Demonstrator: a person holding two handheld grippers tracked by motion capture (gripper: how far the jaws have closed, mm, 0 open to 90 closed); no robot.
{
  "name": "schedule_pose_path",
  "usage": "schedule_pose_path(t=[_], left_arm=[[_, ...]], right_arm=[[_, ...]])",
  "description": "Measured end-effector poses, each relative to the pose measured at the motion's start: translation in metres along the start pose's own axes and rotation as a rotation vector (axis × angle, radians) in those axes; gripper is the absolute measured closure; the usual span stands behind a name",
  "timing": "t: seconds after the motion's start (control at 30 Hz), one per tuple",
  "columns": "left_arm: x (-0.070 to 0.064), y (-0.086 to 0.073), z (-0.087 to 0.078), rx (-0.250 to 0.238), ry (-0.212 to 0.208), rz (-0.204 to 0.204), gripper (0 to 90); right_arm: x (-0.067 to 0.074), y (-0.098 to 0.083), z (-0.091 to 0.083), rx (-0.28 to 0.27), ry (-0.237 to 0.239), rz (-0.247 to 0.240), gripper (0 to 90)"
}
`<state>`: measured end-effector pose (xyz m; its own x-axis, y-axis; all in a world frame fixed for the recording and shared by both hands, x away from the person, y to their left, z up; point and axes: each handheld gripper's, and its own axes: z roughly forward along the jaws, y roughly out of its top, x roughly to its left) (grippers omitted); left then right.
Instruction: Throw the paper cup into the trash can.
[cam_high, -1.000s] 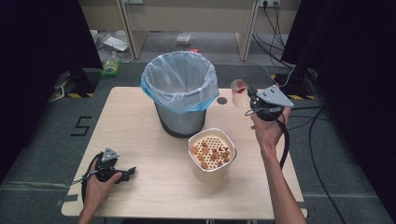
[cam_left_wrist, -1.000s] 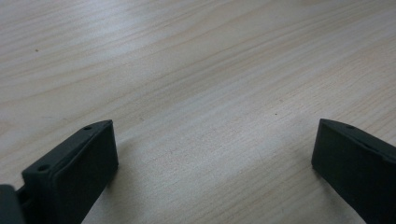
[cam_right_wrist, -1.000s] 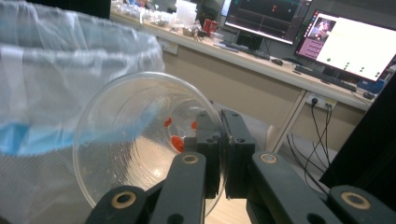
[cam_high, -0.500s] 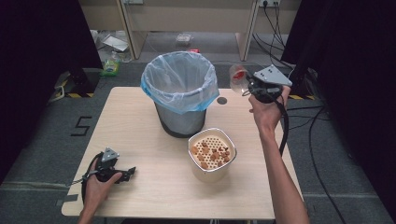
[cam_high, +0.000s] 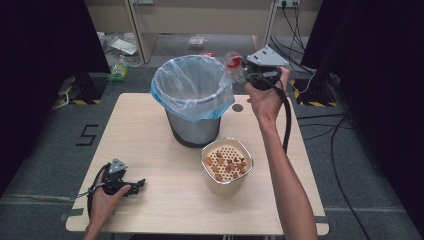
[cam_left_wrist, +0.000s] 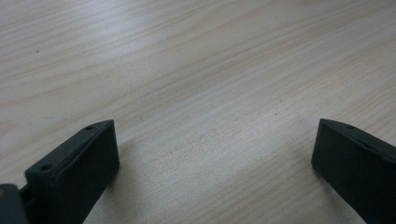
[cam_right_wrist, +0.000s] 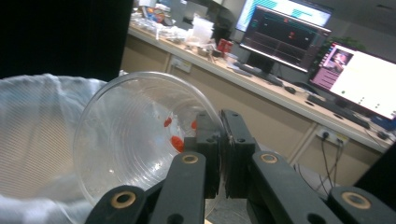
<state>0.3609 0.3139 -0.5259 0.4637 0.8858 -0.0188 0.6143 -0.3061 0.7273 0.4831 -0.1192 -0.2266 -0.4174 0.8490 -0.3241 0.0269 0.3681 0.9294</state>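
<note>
At the near left of the table (cam_high: 150, 130), the left gripper (cam_high: 131, 186) lies low on the wood in the person's left hand (cam_high: 107, 196). In the left gripper view its two black jaws stand wide apart with nothing but bare wood grain between them, so it holds nothing and looks idle.

In the middle, toward the far side, stands a grey bin (cam_high: 192, 102) lined with a pale blue plastic bag (cam_high: 165, 92). Just near and right of it sits a cream strainer pot (cam_high: 226, 167) whose perforated top carries a scatter of small brownish pieces.

On the right, the right hand (cam_high: 265, 100) lifts the right gripper (cam_high: 243, 70) above the table, at the bin's far right rim. Its jaws are closed on the rim of a clear plastic cup (cam_right_wrist: 140, 135), pinching the thin wall between them. The cup is tipped on its side with its mouth toward the bin, and a few small red bits (cam_right_wrist: 176, 142) cling inside it. The white bag liner shows just beyond and below the cup in the right gripper view.

The step in hand seems to be discarding the cup, or its leftovers, into the bin. The next move likely calls for carrying the cup further left until it is fully over the bag opening, then either tilting it more or parting the jaws so it drops inside rather than catching on the rim.
</note>
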Motion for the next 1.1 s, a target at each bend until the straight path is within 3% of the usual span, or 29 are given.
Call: schedule_pose_path(t=[0.33, 0.47, 0.67, 0.87, 1.1], left_arm=[[0.000, 0.000, 0.000, 0.001, 0.000, 0.000, 0.0], [0.000, 0.000, 0.000, 0.001, -0.001, -0.001, 0.0], [0.000, 0.000, 0.000, 0.001, -0.002, 0.000, 0.0], [0.000, 0.000, 0.000, 0.001, -0.004, 0.001, 0.0], [0.000, 0.000, 0.000, 0.001, -0.003, 0.000, 0.0]], right_arm=[[0.043, 0.015, 0.046, 0.061, 0.090, -0.034, 86.7], [0.053, 0.015, 0.058, 0.081, 0.115, -0.042, 85.6], [0.067, 0.015, 0.073, 0.100, 0.145, -0.023, 72.8], [0.060, 0.015, 0.067, 0.108, 0.134, -0.013, 64.1], [0.032, -0.002, 0.044, 0.131, 0.116, 0.041, 52.7]])
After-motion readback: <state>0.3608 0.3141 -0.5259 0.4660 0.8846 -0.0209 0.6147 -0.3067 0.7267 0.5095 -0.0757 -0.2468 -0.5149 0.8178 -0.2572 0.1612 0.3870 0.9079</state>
